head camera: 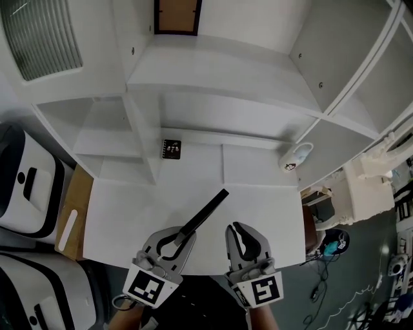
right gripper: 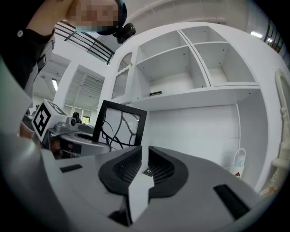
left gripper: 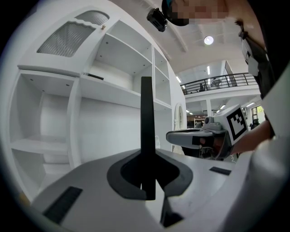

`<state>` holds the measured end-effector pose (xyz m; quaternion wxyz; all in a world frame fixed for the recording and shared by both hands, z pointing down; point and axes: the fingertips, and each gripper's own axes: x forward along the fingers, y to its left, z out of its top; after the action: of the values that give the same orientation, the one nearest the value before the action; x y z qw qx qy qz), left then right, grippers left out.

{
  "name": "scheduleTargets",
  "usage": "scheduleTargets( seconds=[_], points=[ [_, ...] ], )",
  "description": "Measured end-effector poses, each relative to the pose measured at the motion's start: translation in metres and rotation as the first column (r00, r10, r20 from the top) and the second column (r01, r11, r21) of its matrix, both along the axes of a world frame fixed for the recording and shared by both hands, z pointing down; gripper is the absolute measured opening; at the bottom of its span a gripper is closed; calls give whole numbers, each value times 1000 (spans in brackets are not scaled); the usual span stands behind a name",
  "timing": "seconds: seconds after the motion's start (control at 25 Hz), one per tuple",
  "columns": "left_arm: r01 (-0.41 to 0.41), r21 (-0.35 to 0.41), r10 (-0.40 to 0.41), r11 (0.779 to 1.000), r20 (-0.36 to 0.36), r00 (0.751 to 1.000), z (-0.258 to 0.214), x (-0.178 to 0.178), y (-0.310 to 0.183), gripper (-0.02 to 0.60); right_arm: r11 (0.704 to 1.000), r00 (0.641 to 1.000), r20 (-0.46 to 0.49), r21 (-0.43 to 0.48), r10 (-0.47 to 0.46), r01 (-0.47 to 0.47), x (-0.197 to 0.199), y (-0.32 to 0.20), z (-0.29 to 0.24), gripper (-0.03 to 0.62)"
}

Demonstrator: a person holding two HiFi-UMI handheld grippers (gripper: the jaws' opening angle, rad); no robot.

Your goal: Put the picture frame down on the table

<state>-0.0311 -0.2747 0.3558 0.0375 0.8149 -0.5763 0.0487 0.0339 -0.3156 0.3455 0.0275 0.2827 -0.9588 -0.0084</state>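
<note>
The picture frame [head camera: 205,213] is black and thin, seen edge-on in the head view, held tilted above the white table [head camera: 264,213]. My left gripper [head camera: 184,232] is shut on its lower edge. In the left gripper view the frame [left gripper: 146,127] rises straight up from between the jaws of the left gripper [left gripper: 147,181]. The right gripper view shows the frame's front [right gripper: 120,124] with a branch pattern behind glass. My right gripper [head camera: 237,229] is just right of the frame, shut and holding nothing; between its pads [right gripper: 144,158] there is only a thin slit.
A small black card [head camera: 171,149] lies on the table near the shelf unit's divider [head camera: 145,138]. A white mug [head camera: 295,156] lies at the back right. Another brown frame [head camera: 176,16] stands on a high shelf. White-and-black cases [head camera: 26,187] sit left of the table.
</note>
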Motion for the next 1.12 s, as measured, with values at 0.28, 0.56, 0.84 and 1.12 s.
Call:
scheduleTargets(
  seconds=[0.28,0.56,0.84,1.12],
  points=[
    [-14,-15,14,1000,-14,1000,4,6,-8,23,991,992,-4,-44,-127,127,-18,-11,7,89],
    [-26,-27,25,999,-47,999,7,14,-10,23,971,975,25,-90,-219,220,-26,-22,13,114],
    [-61,-23,58,998,-83,995,5,21,-10,23,945,948,75,-83,-310,315,-26,-23,6,114],
    [-100,-29,97,995,-100,990,6,28,-11,23,924,925,98,-78,-368,376,-19,-23,3,106]
  ],
)
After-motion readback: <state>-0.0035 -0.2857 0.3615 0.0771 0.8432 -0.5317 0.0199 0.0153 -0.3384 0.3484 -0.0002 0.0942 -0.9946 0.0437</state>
